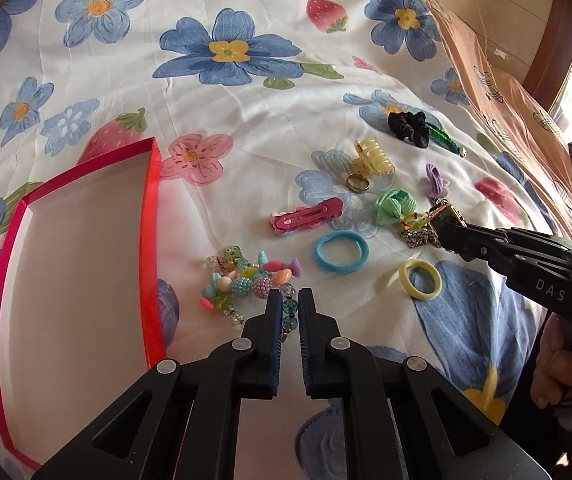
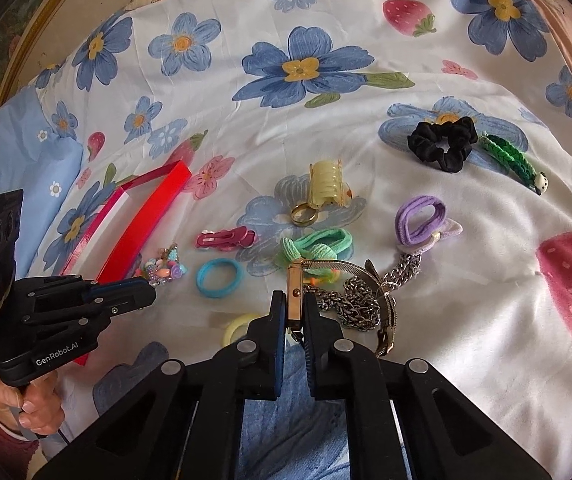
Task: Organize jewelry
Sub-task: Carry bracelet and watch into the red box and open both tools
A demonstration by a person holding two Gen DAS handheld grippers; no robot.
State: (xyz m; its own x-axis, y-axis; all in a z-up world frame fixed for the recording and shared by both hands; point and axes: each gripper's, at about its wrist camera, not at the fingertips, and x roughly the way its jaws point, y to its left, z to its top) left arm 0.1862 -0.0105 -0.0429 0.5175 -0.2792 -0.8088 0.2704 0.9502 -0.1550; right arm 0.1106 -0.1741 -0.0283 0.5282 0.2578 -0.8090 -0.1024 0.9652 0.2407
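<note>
A red-rimmed tray (image 1: 154,216) with a white floor lies on the floral bedsheet at the left; its red wall also shows in the right wrist view (image 2: 146,220). My left gripper (image 1: 289,300) is nearly shut around the strand of a colourful bead bracelet (image 1: 246,280) beside the tray. My right gripper (image 2: 294,304) is shut on the gold square case of a wristwatch (image 2: 294,288), whose mesh band and a silver chain (image 2: 357,304) trail right. In the left wrist view the right gripper (image 1: 451,236) holds the watch (image 1: 445,218) at the right.
Loose on the sheet lie a blue hair tie (image 1: 339,252), yellow hair tie (image 1: 419,280), pink clip (image 1: 305,216), gold ring (image 1: 357,182), yellow claw clip (image 1: 373,156), green tie (image 1: 391,204), purple tie (image 2: 419,216), black scrunchie (image 2: 441,148) and green clip (image 2: 509,160).
</note>
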